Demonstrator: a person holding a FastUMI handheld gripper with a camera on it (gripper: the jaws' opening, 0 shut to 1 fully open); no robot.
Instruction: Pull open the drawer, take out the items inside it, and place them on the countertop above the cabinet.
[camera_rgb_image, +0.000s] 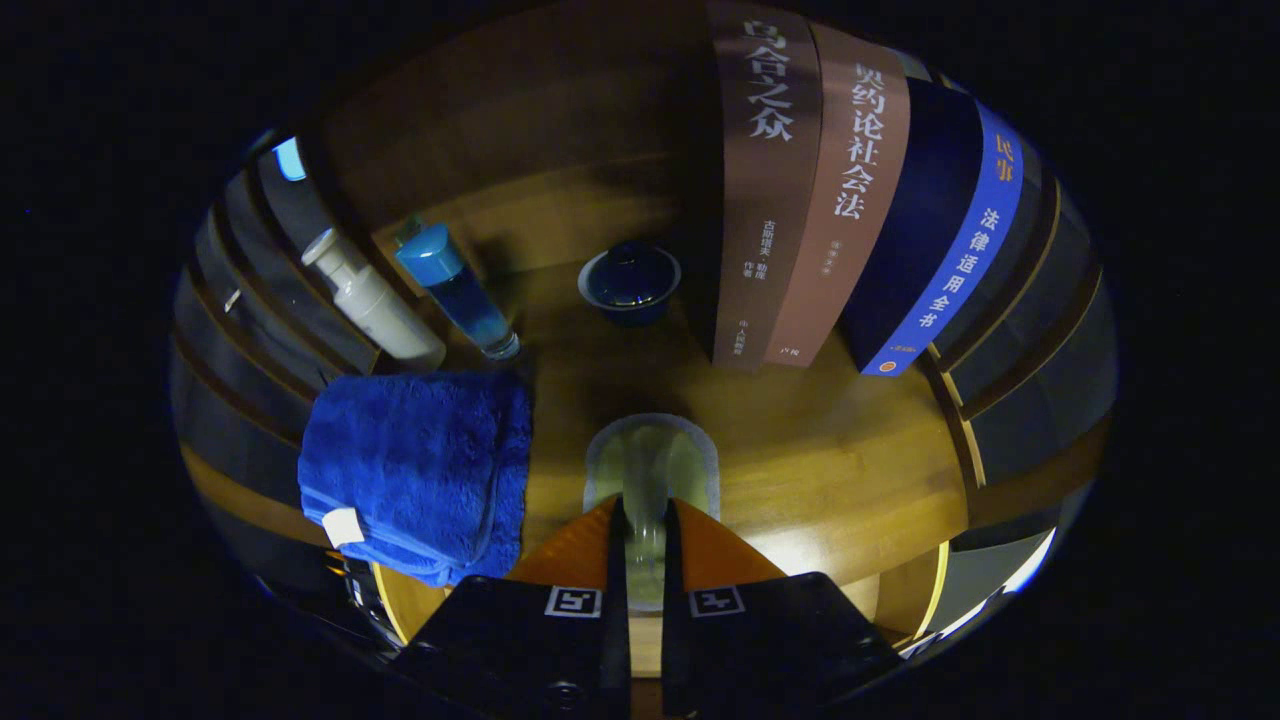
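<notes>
Gripping a pale, translucent yellowish item (650, 470), the gripper (646, 520) has its two fingers drawn close together, one pressing on each side of the item's narrow lower part. The item's wider, rounded upper part stands out just ahead of the fingertips, over the wooden countertop (850, 480); whether it touches the wood I cannot tell.

Beside the fingers, on the left, a folded blue towel (420, 470) lies on the countertop with a small white tag at its near corner. Beyond the towel two bottles stand side by side: a white pump bottle (375, 305) and, just next to it, a clear blue bottle (458, 290) with a blue cap. Further ahead, past the held item, sits a dark blue lidded cup (630, 280). To its right a row of upright books (830, 200) stands on the wood, two brownish spines and then a dark blue one with a brighter blue band.
</notes>
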